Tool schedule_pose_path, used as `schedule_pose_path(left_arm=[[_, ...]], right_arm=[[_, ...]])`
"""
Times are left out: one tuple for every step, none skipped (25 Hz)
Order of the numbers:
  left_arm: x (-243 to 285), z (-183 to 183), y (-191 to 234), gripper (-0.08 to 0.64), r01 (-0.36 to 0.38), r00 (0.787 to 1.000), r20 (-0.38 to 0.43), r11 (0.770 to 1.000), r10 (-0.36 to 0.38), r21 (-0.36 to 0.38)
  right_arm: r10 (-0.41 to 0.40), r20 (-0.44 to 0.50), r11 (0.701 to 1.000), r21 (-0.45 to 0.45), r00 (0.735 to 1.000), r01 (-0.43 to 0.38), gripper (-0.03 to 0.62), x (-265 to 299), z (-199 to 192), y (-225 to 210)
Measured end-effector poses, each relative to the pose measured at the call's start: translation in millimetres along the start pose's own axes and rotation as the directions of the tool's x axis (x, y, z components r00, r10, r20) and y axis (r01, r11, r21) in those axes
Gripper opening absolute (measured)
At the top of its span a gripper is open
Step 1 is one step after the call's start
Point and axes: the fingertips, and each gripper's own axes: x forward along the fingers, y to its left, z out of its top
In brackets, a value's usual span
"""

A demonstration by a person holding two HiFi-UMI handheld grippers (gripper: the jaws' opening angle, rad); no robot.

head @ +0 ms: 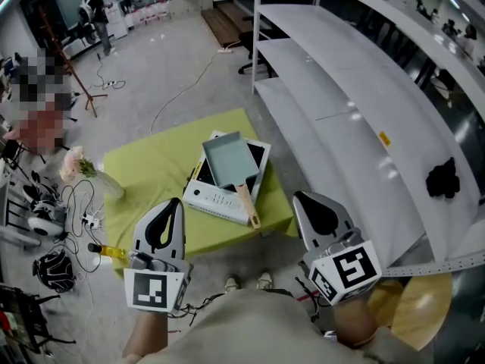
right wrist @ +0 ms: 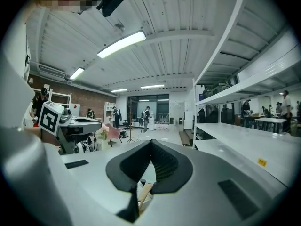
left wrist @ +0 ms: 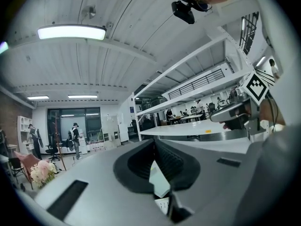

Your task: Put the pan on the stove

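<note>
1 pan [head: 227, 164] on 1 stove [head: 216, 199]; L gripper [head: 174, 203], R gripper [head: 298, 197] pressed together, empty.

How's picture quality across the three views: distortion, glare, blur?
Head view: fisheye bows the shelves; the pan and stove are sharp and evenly lit, with faint glare on one shelf. Left gripper view: round black vignette, ceiling light blown out, strong barrel distortion. Right gripper view: same vignette, strip light blown out, background fairly crisp.
</note>
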Motion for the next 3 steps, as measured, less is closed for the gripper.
schedule_pose_path(left_arm=[[0.0,-0.3,-1.2,0.008,0.003,1.0,-0.001,1.0,-0.003,0.001],[0.1,-0.7,-2.3,0.008,0.005,1.0,-0.002,1.0,-0.005,0.002],[0.1,-1.1,-3.2,0.008,0.008,1.0,-0.003,1.0,-0.008,0.003]], right_arm=[[-0.006,-0.003,1.0,0.003,1.0,0.006,0.005,0.6,-1.5,-2.3],[-0.011,-0.006,1.0,0.007,1.0,0.011,0.006,1.2,-3.0,-4.4],[-0.015,-0.008,1.0,0.011,1.0,0.015,0.006,1.8,-4.4,-6.2]])
